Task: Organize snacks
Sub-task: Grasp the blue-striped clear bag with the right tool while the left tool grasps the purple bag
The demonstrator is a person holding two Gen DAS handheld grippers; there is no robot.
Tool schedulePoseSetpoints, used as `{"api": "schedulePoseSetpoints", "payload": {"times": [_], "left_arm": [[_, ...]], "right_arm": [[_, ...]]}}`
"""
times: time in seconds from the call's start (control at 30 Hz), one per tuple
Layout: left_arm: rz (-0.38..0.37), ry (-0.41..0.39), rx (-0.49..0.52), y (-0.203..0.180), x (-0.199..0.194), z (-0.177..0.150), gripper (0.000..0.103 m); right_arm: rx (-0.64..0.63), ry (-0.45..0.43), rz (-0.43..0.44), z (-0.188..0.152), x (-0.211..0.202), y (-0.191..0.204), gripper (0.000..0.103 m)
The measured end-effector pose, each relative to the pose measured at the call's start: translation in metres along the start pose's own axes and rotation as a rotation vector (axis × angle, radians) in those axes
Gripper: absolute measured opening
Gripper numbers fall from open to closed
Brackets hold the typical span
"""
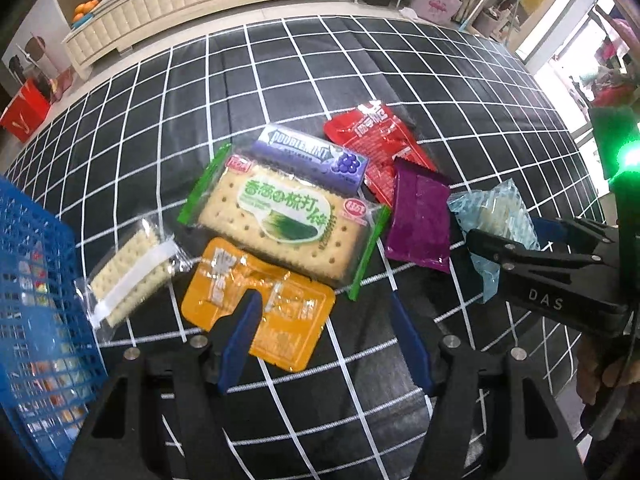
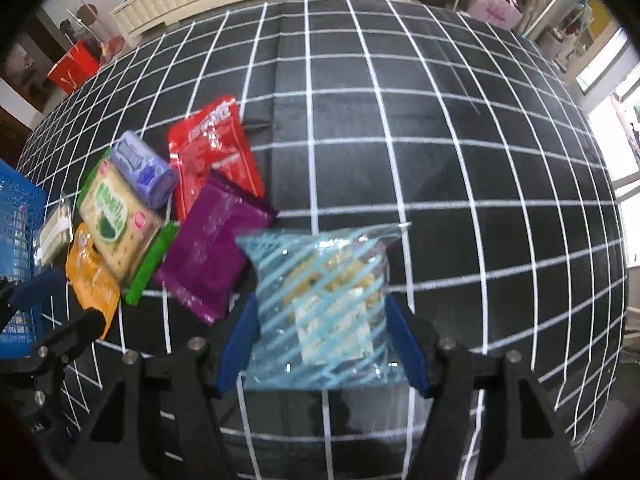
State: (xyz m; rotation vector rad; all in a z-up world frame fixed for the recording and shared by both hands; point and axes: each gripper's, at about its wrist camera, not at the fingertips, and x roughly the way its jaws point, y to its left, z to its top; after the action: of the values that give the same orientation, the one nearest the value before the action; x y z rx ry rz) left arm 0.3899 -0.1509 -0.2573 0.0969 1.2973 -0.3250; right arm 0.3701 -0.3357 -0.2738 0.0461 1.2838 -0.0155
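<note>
Several snack packs lie on a black grid-patterned cloth (image 1: 360, 60). A large green cracker pack (image 1: 280, 216), a purple gum pack (image 1: 312, 156), a red pack (image 1: 372, 140), a purple pack (image 1: 418, 220), a clear cracker pack (image 1: 128, 276) and an orange pack (image 1: 260, 312) are grouped together. My left gripper (image 1: 324, 316) is open, its left finger over the orange pack. My right gripper (image 2: 320, 320) is shut on a light blue striped pack (image 2: 324, 304), which also shows in the left wrist view (image 1: 496, 220). The pile shows at the left of the right wrist view (image 2: 168, 216).
A blue plastic basket (image 1: 36, 300) stands at the left edge, also in the right wrist view (image 2: 16, 240). A cream cabinet (image 1: 160, 12) and a red bag (image 1: 24, 112) stand beyond the cloth. The cloth stretches far and right.
</note>
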Motion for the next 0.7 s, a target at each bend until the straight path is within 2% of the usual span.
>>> {"api": "schedulePoseSetpoints", "payload": {"times": [0.17, 0.33, 0.47, 0.7], "left_arm": [[-0.016, -0.001, 0.019, -0.002, 0.003, 0.01, 0.063], [-0.035, -0.002, 0.126, -0.031, 0.006, 0.027, 0.063], [-0.078, 0.006, 0.188, -0.056, 0.014, 0.041, 0.063], [0.006, 0.022, 0.289, -0.085, 0.044, 0.057, 0.063]], "right_arm": [[-0.003, -0.005, 0.021, -0.005, 0.002, -0.009, 0.067], [0.04, -0.006, 0.02, -0.014, 0.002, -0.039, 0.066], [0.069, -0.016, 0.004, -0.027, -0.003, -0.069, 0.066], [0.065, -0.03, 0.01, -0.046, -0.005, -0.099, 0.066]]}}
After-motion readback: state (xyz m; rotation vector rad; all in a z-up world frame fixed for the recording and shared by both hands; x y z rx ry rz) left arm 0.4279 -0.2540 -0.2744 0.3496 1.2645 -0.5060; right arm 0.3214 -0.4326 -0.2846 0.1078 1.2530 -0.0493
